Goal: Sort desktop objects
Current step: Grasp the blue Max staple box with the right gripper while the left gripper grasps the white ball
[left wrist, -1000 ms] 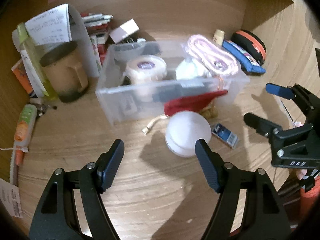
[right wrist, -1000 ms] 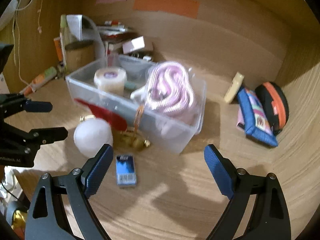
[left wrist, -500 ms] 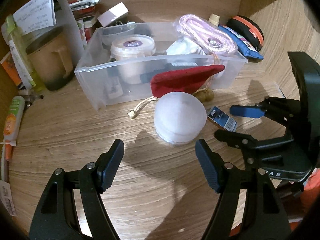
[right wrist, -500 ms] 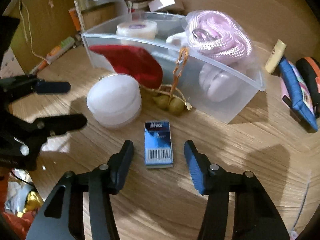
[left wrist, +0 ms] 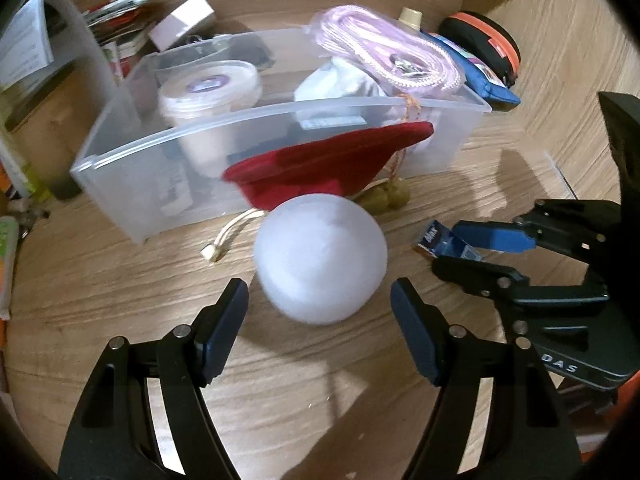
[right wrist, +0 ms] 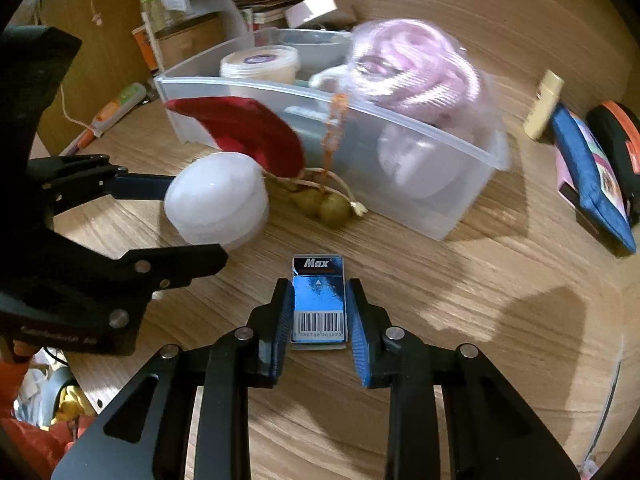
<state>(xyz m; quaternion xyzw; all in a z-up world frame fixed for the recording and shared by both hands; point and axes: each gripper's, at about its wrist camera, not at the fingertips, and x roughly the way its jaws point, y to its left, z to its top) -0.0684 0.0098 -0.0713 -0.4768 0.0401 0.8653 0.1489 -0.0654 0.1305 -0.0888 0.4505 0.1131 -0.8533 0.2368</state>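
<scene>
A small blue "Max" staple box lies on the wooden desk, and my right gripper is shut on it, one pad on each long side. The box also shows in the left wrist view between the right gripper's fingers. A white round container sits on the desk just ahead of my left gripper, which is open with a finger on each side of it, not touching. It also shows in the right wrist view. Behind stands a clear plastic bin with a red pouch hanging over its front wall.
The bin holds a white tub, a pink rope bundle and white items. Olive beads on a cord lie at the bin's front. A blue pouch and black-orange case lie right. Papers and a mug stand back left.
My right gripper moved forward and closed on the blue staple box. My left gripper advanced, bringing its open fingers up to either side of the white container.
</scene>
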